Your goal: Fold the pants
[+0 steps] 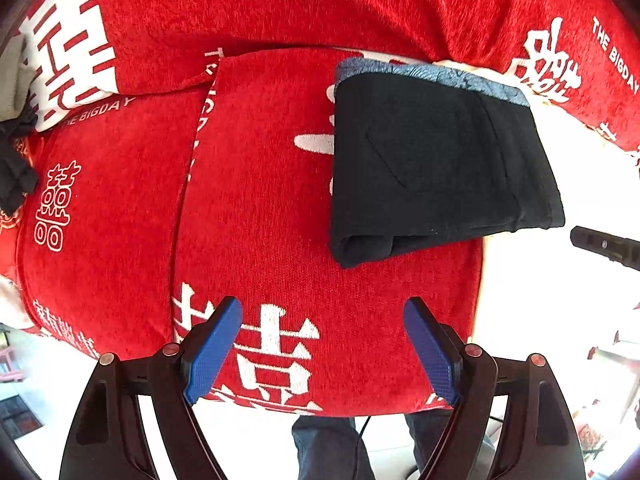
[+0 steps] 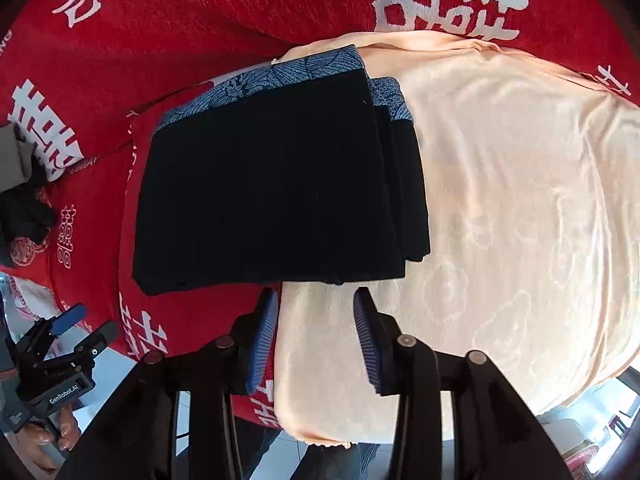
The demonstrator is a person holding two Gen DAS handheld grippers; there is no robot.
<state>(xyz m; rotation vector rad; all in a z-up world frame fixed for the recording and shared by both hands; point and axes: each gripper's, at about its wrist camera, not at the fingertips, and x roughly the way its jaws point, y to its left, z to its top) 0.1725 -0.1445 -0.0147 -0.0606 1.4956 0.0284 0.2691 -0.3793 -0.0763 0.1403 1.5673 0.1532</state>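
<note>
Blue-padded fingers of the left gripper sit closest to the lens, spread wide apart with nothing between them, just hanging over the red cover with its white lettering. Folded pants, black with a blue patterned waistband, lie well ahead of those fingers and off to the right, not touching them. From the right wrist view, the right gripper has its jaws parted too, nothing pinched in there, and the near edge of the pants sits just beyond the fingertips, apart from them as far as I can tell. That bundle straddles the seam where the red cover meets a peach towel, right side resting on the towel. A hand holding the other gripper shows at the lower left, past the cover's near edge. Some dark cloth is bunched up at the cover's left edge.
</note>
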